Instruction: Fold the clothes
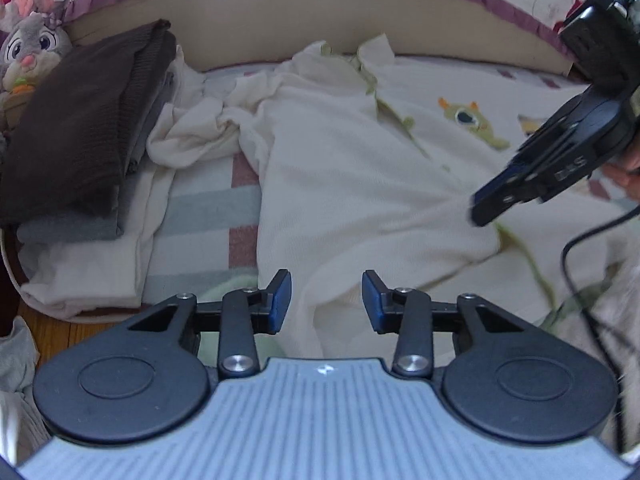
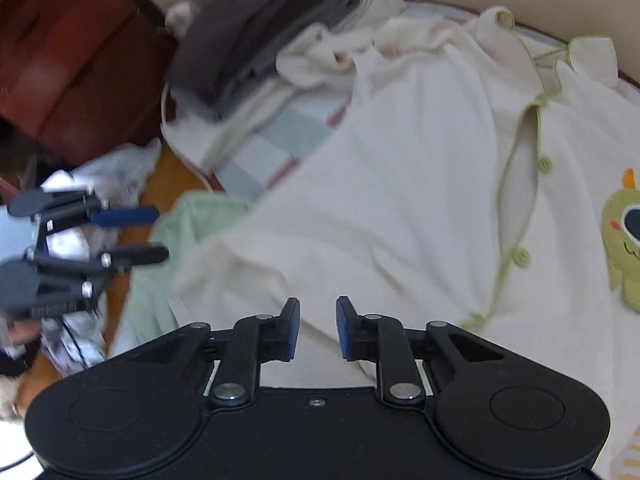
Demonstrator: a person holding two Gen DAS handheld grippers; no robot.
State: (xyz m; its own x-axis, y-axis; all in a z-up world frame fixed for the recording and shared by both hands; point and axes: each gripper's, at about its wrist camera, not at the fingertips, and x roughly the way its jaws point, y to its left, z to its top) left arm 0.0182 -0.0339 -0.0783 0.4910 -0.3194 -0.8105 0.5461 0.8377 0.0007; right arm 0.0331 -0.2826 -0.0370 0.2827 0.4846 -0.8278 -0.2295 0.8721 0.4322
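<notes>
Bed (image 1: 192, 216) strewn with clothes: cream garment (image 1: 360, 184) lies lengthwise directly ahead of both part-open, empty claws, left claw (image 1: 326, 300) and right claw (image 2: 318, 328).

Striped bed (image 1: 200, 208), beige headboard (image 1: 256, 20), reddish wooden dresser (image 2: 68, 64), orange wood floor (image 2: 172, 180)

Probably bedroom: bed (image 1: 200, 216), plush rabbit (image 1: 30, 46)
</notes>
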